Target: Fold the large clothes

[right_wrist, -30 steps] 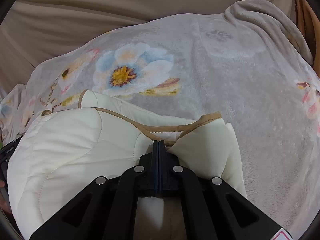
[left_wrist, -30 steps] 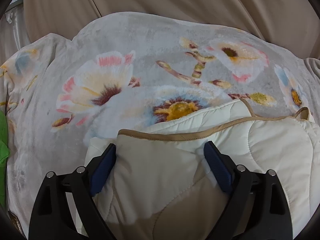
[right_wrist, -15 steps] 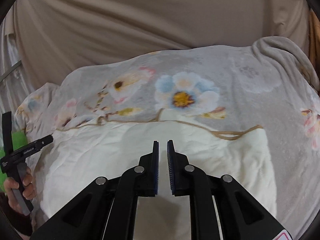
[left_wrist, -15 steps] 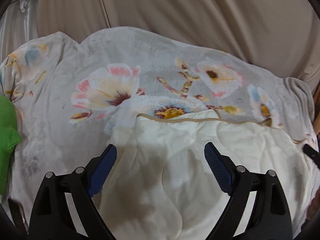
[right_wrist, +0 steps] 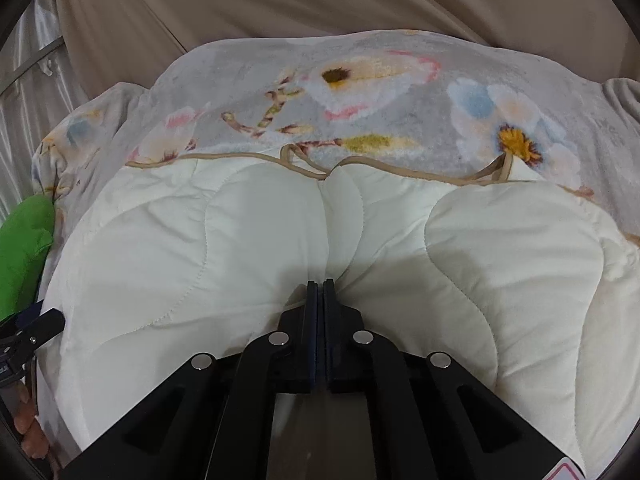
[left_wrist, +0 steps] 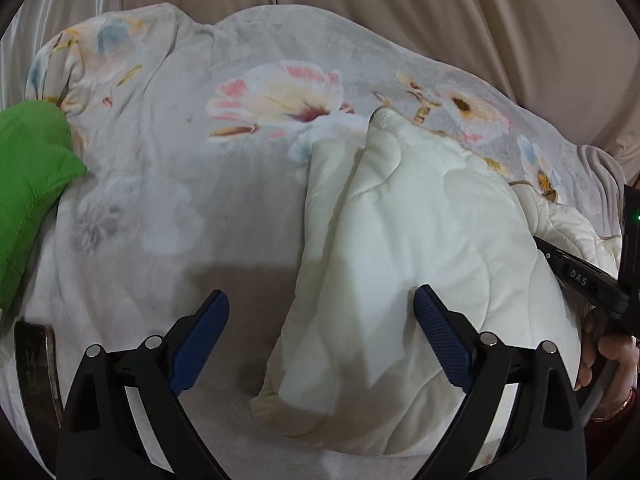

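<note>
The left claw (left_wrist: 320,332) hangs above the bed with its blue-padded fingers (left_wrist: 200,336) spread wide and nothing between them. Just ahead of it and to its right lies the cream quilted garment (left_wrist: 400,248), bunched into a puffy heap; its near left edge falls between the two fingers from this angle, but neither pad touches it as far as I can see. Under everything is a grey floral blanket (left_wrist: 180,152), and far off to the claw's left a bright green cloth (left_wrist: 28,168) sits at the blanket's edge. Behind the blanket runs a beige draped backdrop (left_wrist: 400,8). At the far right of this claw's view the other tool's black body and the hand gripping it (left_wrist: 604,356) can be seen. The right claw (right_wrist: 319,292) has its fingers pressed together, and the quilted fabric (right_wrist: 260,232) puckers into a crease that runs straight into the fingertips, so it looks pinched there, at the near middle of the garment. Ahead of that claw the garment spreads left and right, with its tan binding (right_wrist: 400,170) running along the far edge against the flowered blanket (right_wrist: 400,100).
</note>
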Tool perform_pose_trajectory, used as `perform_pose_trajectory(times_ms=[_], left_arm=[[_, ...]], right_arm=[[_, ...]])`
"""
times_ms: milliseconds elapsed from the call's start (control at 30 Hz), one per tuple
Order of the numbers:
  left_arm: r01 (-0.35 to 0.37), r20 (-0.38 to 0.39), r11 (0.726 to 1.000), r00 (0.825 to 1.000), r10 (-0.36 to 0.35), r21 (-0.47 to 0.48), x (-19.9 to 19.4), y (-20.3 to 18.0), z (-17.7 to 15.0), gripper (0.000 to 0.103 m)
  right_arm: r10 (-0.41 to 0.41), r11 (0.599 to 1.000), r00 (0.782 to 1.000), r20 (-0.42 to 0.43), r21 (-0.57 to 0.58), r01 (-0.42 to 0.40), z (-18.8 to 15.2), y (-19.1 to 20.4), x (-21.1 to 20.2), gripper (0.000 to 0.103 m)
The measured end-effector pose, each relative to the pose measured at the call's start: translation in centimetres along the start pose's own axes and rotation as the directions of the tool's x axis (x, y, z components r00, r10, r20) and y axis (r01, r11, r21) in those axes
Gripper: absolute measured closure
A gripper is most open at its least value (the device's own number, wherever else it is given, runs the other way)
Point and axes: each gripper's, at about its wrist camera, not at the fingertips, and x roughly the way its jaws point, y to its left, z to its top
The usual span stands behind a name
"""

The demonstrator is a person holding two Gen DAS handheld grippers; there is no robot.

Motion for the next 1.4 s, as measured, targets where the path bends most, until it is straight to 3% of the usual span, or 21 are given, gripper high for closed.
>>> perform_pose_trajectory(times_ms=[333, 433, 533, 700, 733, 833, 867, 933, 1000, 1100, 1133, 1267, 1333, 1400], left_arm=[[0.007, -0.002, 1.0, 1.0, -0.007, 0.004, 0.6, -0.6, -0.7, 0.009], [0.016, -0.01, 1.0, 1.0, -0.016, 0.005, 0.4, -0.2, -0.7, 0.01], [0.045, -0.002, 0.999, 0.999, -0.045, -0.005, -0.6, 0.5, -0.7, 0.01], [0.139, 0.076, 0.99, 0.987, -0.139, 0.005, -3.0, 0.1, 2.4, 0.009], [0.141, 0.095, 0.99, 0.985, -0.142, 0.019, -3.0, -0.7, 3.7, 0.008], [0.133, 0.111, 0.988, 0.984, -0.141, 0.073, -1.0, -3.6, 6.9, 0.008], [0.13, 0.101, 0.988, 0.985, -0.139, 0.084, 0.3, -4.4, 7.6, 0.008], [0.093, 0.057, 0.991, 0.994, -0.098, 0.093, 3.3, -5.5, 8.2, 0.008], [0.043, -0.015, 0.995, 0.999, -0.042, 0.095, 6.8, -5.8, 8.0, 0.008], [0.077, -0.048, 0.997, 0.996, -0.076, 0.02, 7.8, -4.2, 7.7, 0.007], [0.078, -0.046, 0.997, 0.996, -0.078, 0.004, 7.3, -3.8, 7.7, 0.008], [0.052, 0.025, 0.999, 0.998, -0.052, 0.001, 2.6, -1.8, 6.8, 0.008], [0.052, 0.02, 0.999, 0.998, -0.052, -0.003, 0.8, -0.3, 5.1, 0.005], [0.084, -0.037, 0.996, 0.996, -0.086, -0.044, 0.4, 1.6, 2.6, 0.005]], right_arm=[[-0.028, 0.999, 0.999, 0.042, -0.03, 0.029, -0.1, 0.3, -0.6, 0.103], [0.006, 1.0, 0.996, 0.09, -0.02, -0.004, 0.4, 0.2, -3.1, 0.102], [-0.037, 0.999, 0.987, 0.158, -0.007, 0.039, 1.0, -1.2, -6.7, 0.102], [-0.195, 0.972, 0.964, 0.179, 0.168, 0.165, 0.9, -10.5, -10.8, 0.101], [-0.198, 0.962, 0.965, 0.171, 0.222, 0.158, 0.8, -12.6, -11.1, 0.095], [-0.245, 0.931, 0.96, 0.137, 0.309, 0.194, 0.3, -17.1, -11.0, 0.094], [-0.288, 0.918, 0.952, 0.102, 0.314, 0.244, 0.0, -18.3, -10.2, 0.094], [-0.319, 0.899, 0.947, 0.033, 0.329, 0.291, -1.1, -20.3, -8.3, 0.103], [-0.274, 0.902, 0.962, 0.011, 0.35, 0.253, -2.0, -21.4, -7.1, 0.103], [-0.326, 0.901, 0.945, 0.006, 0.305, 0.309, -1.1, -20.0, -7.7, 0.103], [-0.315, 0.909, 0.949, 0.034, 0.297, 0.291, -0.7, -18.9, -8.4, 0.096], [-0.123, 0.983, 0.984, 0.129, 0.152, 0.103, 0.3, -10.9, -11.2, 0.096], [-0.054, 0.998, 0.994, 0.096, 0.044, 0.05, 0.0, -6.7, -10.3, 0.096], [-0.019, 1.0, 0.999, 0.034, -0.021, 0.019, -0.6, -3.6, -8.3, 0.096]])
